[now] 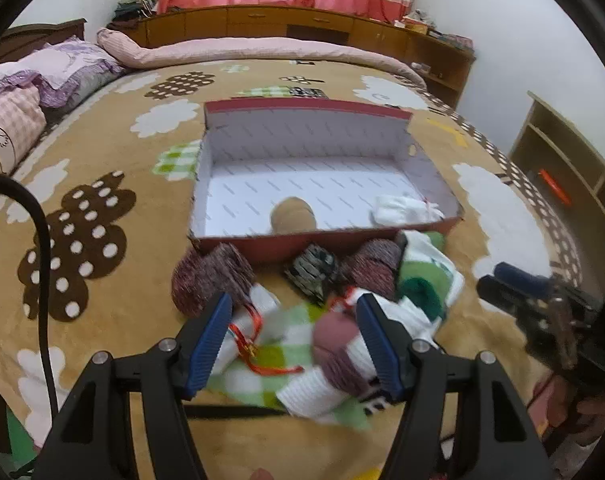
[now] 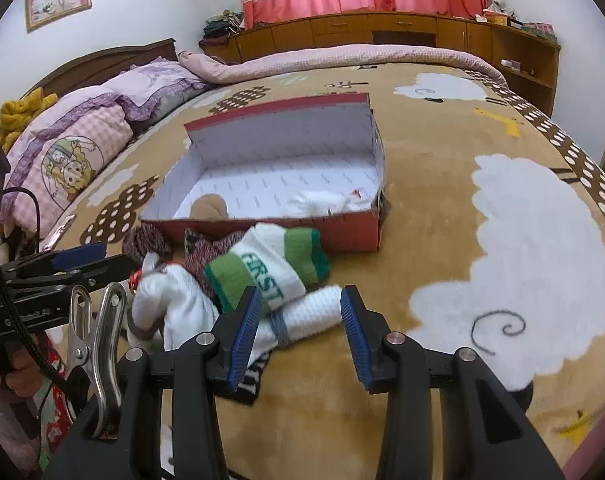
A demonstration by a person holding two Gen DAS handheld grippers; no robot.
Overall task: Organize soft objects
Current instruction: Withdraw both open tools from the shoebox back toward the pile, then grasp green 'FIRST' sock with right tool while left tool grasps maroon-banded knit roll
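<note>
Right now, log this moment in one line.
box: two socks inside | left gripper: open over pile | right gripper: open around white sock

- one red box (image 1: pixel 238 246), open, on the bed blanket (image 1: pixel 114 152);
- two sock bundles in the box: one tan (image 1: pixel 293 215), one white (image 1: pixel 402 210);
- two maroon marled bundles (image 1: pixel 206 280) along the box's near wall;
- one dark patterned bundle (image 1: pixel 312 274) between them;
- one green-and-white sock (image 2: pixel 262 268);
- two pillows (image 2: pixel 74 152) at the blanket's far-left edge
</note>
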